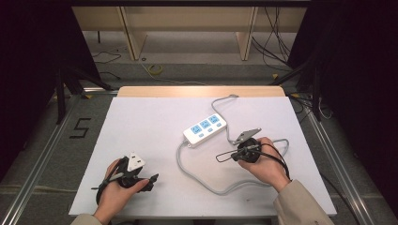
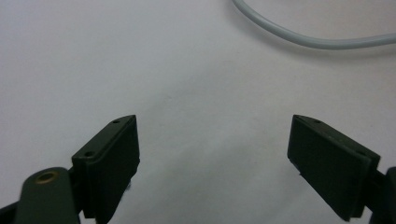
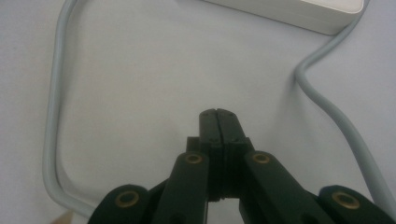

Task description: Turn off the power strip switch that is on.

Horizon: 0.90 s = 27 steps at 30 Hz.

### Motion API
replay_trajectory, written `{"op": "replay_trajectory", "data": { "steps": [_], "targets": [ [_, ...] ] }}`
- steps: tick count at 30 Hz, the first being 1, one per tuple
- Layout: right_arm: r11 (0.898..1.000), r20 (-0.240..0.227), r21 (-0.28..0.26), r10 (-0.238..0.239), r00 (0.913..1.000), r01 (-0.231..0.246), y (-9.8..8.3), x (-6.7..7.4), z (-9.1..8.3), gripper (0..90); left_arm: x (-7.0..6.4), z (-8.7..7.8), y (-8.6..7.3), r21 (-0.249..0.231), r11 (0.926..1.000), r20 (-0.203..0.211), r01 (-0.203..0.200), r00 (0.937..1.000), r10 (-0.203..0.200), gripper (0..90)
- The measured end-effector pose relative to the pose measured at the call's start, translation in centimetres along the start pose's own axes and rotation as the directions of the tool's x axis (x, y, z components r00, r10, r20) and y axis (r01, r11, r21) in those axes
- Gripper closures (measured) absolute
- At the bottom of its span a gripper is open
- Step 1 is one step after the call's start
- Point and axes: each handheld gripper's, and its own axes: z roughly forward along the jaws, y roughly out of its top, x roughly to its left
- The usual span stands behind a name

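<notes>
White table (image 1: 155, 187), one power strip (image 1: 205, 129) on it, right of centre and toward the far edge, lying at a slant. Strip is white with three blue socket faces in a row and a small blue switch under each. All three sockets are vacant, nothing plugged in.

Grey cable (image 1: 197, 180) leaves the strip's near-left end, loops toward the person, runs right under the right hand (image 1: 267, 164) and curls back up beside the strip. A second grey run leaves the strip's far-right end and arcs toward the far edge of the table. Where the plug end sits: can't tell.

Right gripper (image 3: 218, 114): jaws pressed flat together, pad to pad, nothing between them. In the right gripper view they point at bare table between two cable runs, with the strip's (image 3: 299, 11) corner at the top edge. The cable (image 3: 53, 116) passes on both sides of the jaws, apart from them. In the high view this gripper (image 1: 224, 156) sits just near of the strip, tips pointing left, not touching it.

Left gripper (image 2: 215, 154): jaws spread wide, gap bare, holding nothing. Left gripper view has plain table ahead and a stretch of cable (image 2: 303, 39) across the top right, well apart from the pads. In the high view the left gripper (image 1: 145, 182) rests in the left hand (image 1: 117, 192) near the table's front-left, well apart from the strip.
</notes>
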Motion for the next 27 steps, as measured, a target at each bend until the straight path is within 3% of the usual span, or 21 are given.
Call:
{"op": "replay_trajectory", "data": {
  "steps": [27],
  "targets": [
    [1.000, -0.001, 0.022, -0.010, 1.0000, 0.010, 1.7, 0.0, 1.0, 90.0, 0.0, 0.1, 0.0, -0.002, 1.0000, 0.002, 0.003, 1.0000, -0.003, 16.4]
  ]
}}
